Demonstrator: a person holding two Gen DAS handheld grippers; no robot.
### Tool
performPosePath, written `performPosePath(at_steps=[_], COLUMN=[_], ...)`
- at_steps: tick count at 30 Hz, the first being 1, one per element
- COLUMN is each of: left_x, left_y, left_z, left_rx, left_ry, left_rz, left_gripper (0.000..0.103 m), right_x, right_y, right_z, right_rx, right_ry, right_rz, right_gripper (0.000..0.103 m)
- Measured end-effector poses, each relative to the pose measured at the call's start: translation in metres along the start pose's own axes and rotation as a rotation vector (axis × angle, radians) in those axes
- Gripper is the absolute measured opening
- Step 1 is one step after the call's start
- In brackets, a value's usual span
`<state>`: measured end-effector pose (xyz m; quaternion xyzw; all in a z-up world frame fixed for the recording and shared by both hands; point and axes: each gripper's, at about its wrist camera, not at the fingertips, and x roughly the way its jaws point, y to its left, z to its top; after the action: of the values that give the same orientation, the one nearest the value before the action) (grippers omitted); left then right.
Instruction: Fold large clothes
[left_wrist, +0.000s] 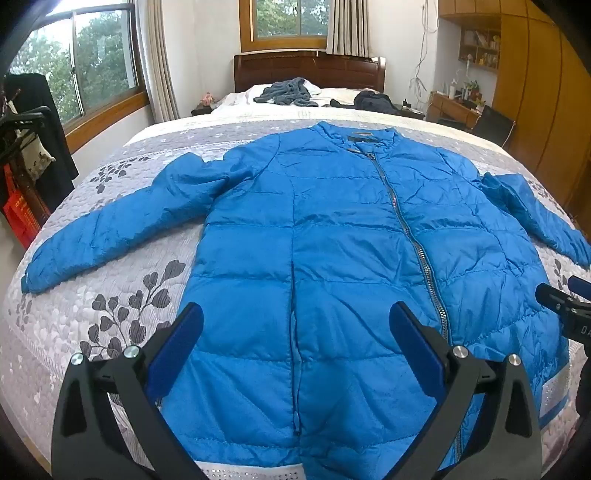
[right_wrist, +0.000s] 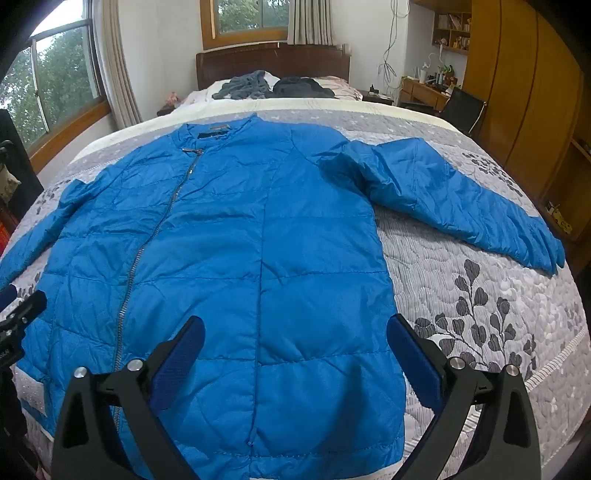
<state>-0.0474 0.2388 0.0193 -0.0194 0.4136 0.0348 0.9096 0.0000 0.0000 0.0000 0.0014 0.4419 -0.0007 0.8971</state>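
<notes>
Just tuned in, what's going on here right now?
A blue jacket lies flat on the bed, front up and zipped, with both sleeves spread out to the sides. The person holds both grippers above its hem. The left gripper and the right gripper are both open and hold nothing. No fold has been made yet. Other clothes lie piled near the headboard.

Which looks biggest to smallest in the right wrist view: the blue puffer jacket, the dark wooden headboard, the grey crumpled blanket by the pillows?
1. Blue puffer jacket, filling most of the view.
2. Dark wooden headboard.
3. Grey crumpled blanket.
The jacket lies nearest the camera, so its lead is partly nearness; the other two sit far back.
</notes>
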Motion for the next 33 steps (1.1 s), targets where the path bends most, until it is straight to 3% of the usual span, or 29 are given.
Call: performPosePath(at_steps=[33], left_x=[-0.0011], left_y=[0.0006], left_z=[-0.0002], left_rx=[-0.002], left_ry=[-0.001], left_rz=[0.001], left_gripper=[0.100], right_x=[-0.0005], right_y=[0.0013], right_z=[0.0008], right_rx=[-0.003], right_ry=[-0.002], right_rz=[-0.006], right_gripper=[0.099])
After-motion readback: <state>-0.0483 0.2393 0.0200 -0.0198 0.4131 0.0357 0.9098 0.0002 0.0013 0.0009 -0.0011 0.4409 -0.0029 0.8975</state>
